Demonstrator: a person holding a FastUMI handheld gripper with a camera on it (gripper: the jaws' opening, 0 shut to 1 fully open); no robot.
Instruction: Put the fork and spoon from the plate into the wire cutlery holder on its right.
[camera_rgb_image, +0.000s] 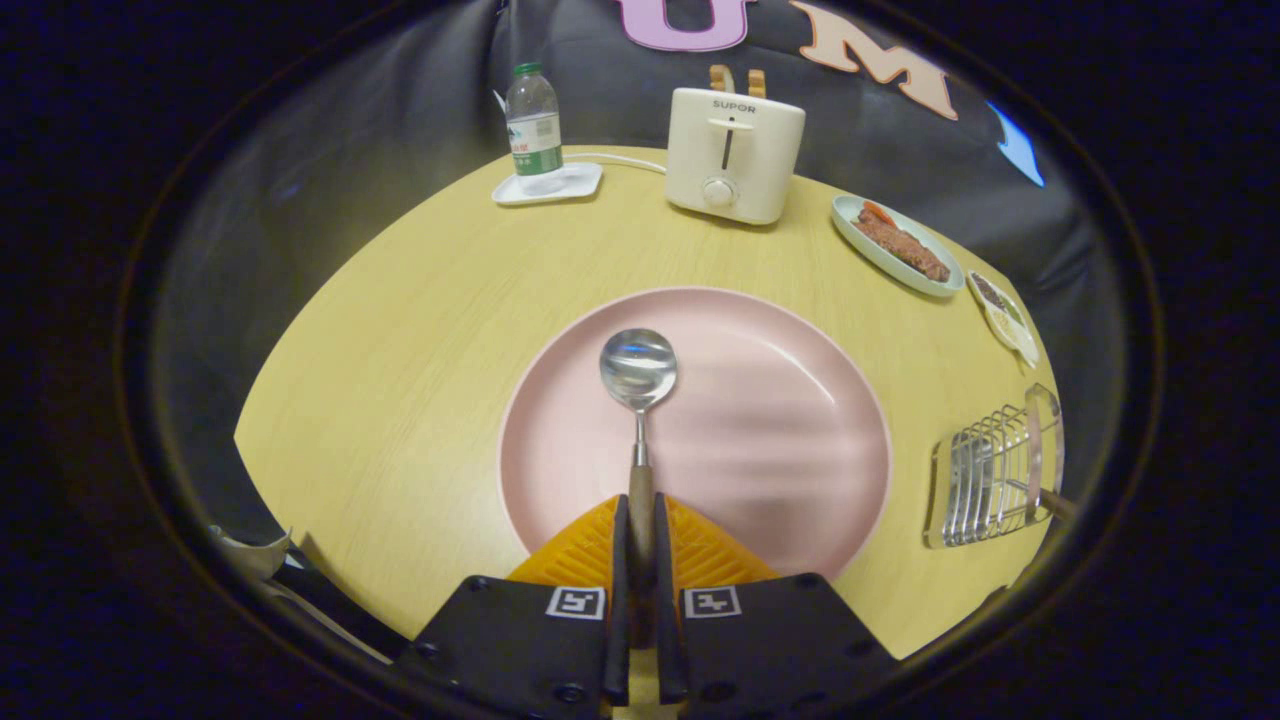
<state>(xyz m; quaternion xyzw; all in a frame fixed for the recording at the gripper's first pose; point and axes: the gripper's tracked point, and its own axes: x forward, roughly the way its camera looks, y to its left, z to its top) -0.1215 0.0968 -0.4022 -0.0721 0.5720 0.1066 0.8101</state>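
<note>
While the two fingers of the gripper (641, 525) pressed together on the brown wooden handle of a silver metal spoon (638, 372), the spoon pointed straight ahead of them, its shiny round bowl facing up. The spoon lay over the large round pink plate (780, 400), its bowl above the plate's middle; whether it touched the plate or was lifted just off it could not be told. The fingers were drawn narrow, with only the handle between their pads.

The plate sat on a round table of pale yellow wood (420, 330). To the right of the plate, apart from it, stood the silver wire cutlery holder (990, 480) with a clear end panel, and a brown handle stuck out of its right side, most likely the fork's.

Beyond the plate, at the far side of the table, stood a cream two-slot toaster (735, 155) with slices in it. To its left was a clear plastic bottle with a green cap (532, 125) on a small white tray (575, 185). To its right lay an oval pale dish of food (895, 248) and, nearer the holder, a small white divided dish (1005, 315).
</note>
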